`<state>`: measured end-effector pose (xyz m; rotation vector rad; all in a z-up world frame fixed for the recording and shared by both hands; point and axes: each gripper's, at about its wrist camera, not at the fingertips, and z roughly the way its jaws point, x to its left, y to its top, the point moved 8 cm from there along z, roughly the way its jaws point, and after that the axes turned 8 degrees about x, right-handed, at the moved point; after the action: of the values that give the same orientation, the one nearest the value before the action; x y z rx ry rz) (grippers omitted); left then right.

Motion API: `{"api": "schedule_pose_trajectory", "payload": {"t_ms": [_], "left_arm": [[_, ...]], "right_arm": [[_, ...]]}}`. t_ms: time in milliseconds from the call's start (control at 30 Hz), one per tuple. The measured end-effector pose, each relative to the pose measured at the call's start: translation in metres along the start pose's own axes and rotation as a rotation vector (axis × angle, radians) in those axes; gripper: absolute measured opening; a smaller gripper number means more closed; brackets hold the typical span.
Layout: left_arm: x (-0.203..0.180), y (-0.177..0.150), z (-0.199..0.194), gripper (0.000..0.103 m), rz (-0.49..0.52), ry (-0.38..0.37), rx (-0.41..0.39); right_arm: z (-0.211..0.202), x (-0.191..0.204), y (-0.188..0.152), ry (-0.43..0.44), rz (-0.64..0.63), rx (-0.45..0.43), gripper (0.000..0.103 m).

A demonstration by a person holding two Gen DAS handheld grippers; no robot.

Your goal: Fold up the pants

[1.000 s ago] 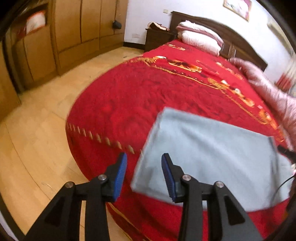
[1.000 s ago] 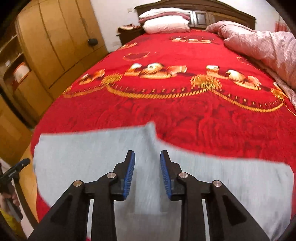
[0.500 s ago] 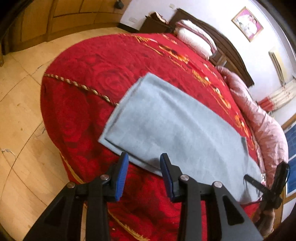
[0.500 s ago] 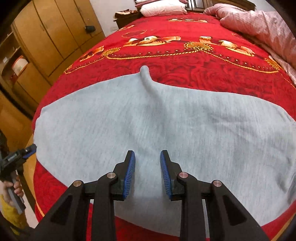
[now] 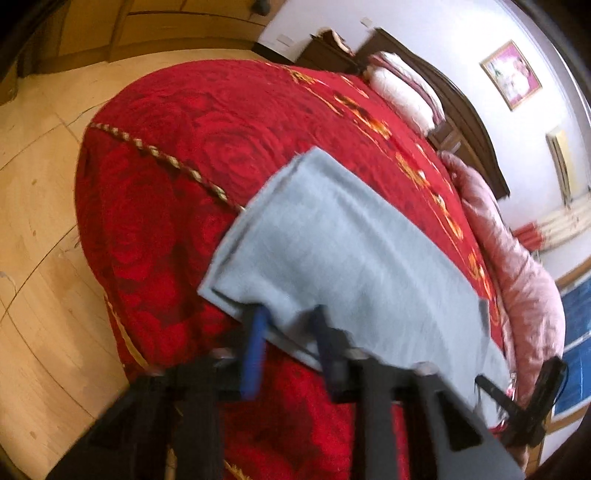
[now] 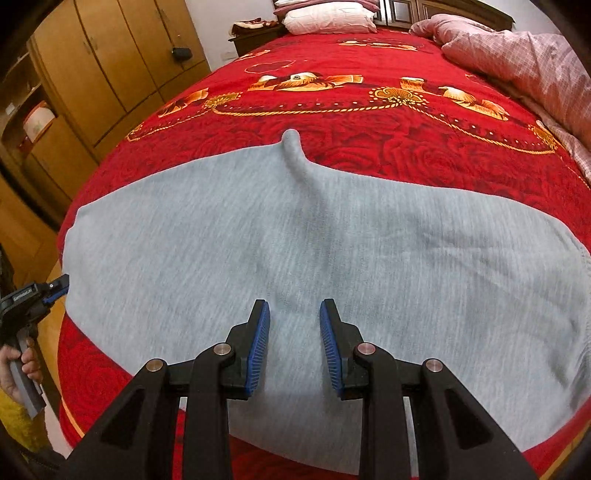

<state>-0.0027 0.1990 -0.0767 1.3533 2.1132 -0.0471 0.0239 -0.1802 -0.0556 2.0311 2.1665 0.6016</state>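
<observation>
The grey pants [image 6: 332, 251] lie spread flat along the near edge of the bed, on its red bedspread [image 6: 369, 147], stretching out to both sides of the right tongs [image 6: 294, 343]. Those tongs hover just above the cloth near its front edge, their blue pads apart with nothing between them. Straight ahead of them a narrow ridge of fabric rises and ends in a small peak at the far edge of the pants.

The left tongs [image 5: 291, 332] are at the left end of the pants, where the layered edges of the cloth [image 5: 332, 240] show (this view is blurred by motion). Their blue-padded fingers [image 5: 255, 350] stand apart, and the corner of the cloth lies at and between the tips; whether the fabric is actually gripped I cannot tell, though the gap looks wide. In the right wrist view, the left tongs' tip sits right at the cloth's left edge, and a hand [image 6: 22, 369] holds the handle below.

Beyond the right tongs, past the pants, are white pillows [image 6: 328, 16] at the headboard and a pink quilt [image 6: 524, 55] off to the right. A wooden wardrobe [image 6: 110, 66] stands to the left.
</observation>
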Motion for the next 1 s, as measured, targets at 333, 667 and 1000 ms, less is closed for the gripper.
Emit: {"api": "schedule_pose_trajectory", "payload": {"t_ms": [333, 667, 1000], "left_arm": [[0.006, -0.003, -0.020, 0.002, 0.081, 0.132, -0.040], [0.002, -0.003, -0.030, 0.008, 0.176, 0.321, -0.079], [-0.111, 0.019, 0.001, 0.032, 0.413, 0.179, -0.077]], "right_arm": [[0.001, 0.001, 0.000, -0.001, -0.001, -0.005, 0.030], [-0.022, -0.003, 0.038, 0.046, 0.006, -0.085, 0.030], [0.040, -0.006, 0.093, 0.081, 0.002, 0.000, 0.024]]}}
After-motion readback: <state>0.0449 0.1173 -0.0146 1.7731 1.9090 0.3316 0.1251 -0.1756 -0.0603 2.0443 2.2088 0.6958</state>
